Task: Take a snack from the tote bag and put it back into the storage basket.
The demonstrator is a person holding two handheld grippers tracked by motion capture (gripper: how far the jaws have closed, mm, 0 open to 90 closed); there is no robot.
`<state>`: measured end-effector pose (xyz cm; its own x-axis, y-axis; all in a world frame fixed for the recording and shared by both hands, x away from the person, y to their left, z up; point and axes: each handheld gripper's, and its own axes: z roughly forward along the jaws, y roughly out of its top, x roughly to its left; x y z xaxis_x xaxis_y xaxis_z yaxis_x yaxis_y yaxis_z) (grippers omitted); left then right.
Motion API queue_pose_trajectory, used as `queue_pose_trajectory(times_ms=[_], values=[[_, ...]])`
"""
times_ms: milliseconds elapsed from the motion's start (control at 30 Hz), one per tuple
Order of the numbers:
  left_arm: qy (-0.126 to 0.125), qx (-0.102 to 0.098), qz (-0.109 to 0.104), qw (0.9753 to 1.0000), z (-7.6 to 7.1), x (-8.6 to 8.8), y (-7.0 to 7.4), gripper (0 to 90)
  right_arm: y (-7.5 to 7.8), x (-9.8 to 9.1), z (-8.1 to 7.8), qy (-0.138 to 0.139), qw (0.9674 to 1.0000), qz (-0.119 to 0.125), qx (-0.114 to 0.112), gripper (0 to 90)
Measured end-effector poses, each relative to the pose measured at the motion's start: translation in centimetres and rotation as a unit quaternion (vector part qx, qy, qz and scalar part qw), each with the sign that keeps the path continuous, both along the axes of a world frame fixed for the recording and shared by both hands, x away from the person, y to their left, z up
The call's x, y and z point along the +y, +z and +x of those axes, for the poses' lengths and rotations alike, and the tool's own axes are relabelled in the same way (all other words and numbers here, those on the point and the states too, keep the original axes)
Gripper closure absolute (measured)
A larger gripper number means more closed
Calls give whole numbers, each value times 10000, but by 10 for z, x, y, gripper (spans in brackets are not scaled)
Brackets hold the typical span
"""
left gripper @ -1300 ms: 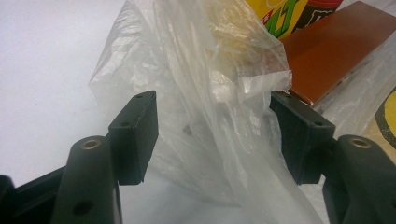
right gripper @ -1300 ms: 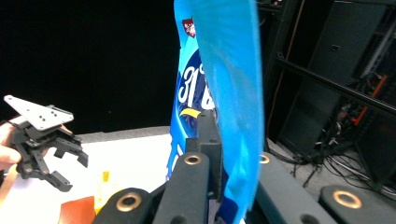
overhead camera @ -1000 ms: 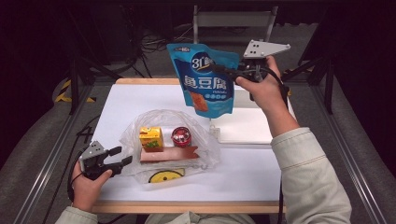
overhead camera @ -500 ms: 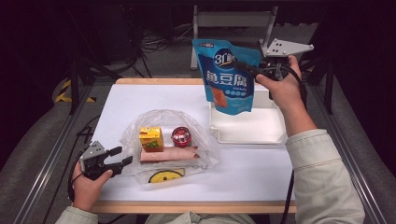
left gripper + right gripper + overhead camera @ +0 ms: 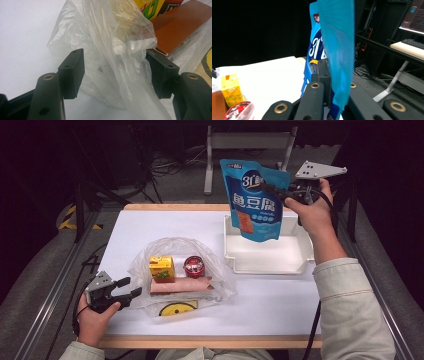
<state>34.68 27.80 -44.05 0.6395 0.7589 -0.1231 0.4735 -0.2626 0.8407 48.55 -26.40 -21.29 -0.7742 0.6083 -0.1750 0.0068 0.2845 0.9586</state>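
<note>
My right gripper (image 5: 274, 191) is shut on the upper edge of a blue snack pouch (image 5: 252, 202), which hangs upright in the air over the white tray (image 5: 306, 254). In the right gripper view the pouch (image 5: 337, 37) is pinched flat between the jaws of the right gripper (image 5: 329, 75). At the table's front left, my left gripper (image 5: 129, 287) rests with its jaws apart at the edge of a clear plastic bag (image 5: 145, 262). In the left gripper view loose bag film (image 5: 112, 50) lies between the pads of the left gripper (image 5: 116, 72) without being squeezed.
On the opened bag lie a yellow juice carton (image 5: 162, 268), a red round tin (image 5: 194, 266), a long brownish pack (image 5: 180, 285) and a yellow smiley item (image 5: 178, 308). The tray holds nothing. Dark floor, cables and a metal stand lie beyond the table.
My right hand has carried the blue pouch to the right, from above the middle of the table to above the white tray. The left gripper has stayed still.
</note>
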Motion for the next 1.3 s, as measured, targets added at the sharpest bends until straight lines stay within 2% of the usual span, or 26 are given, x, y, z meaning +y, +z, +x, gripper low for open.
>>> queue_pose_trajectory(times_ms=[167, 433, 933, 1300], values=[[22, -47, -40, 10000, -1, 1, 1, 368, -3, -8, 3, -85, 10000, 11, 18, 900], [-26, -70, 13, 10000, -5, 1, 2, 371, -13, -18, 12, -214, 9997, 2, 69, 899], [12, -194, -33, 9998, -9, 3, 3, 358, -40, -18, 33, -357, 9989, -68, 293, 899], [4, -182, -53, 9998, -8, 3, 3, 358, -59, -16, 46, -533, 9975, -75, 465, 899]])
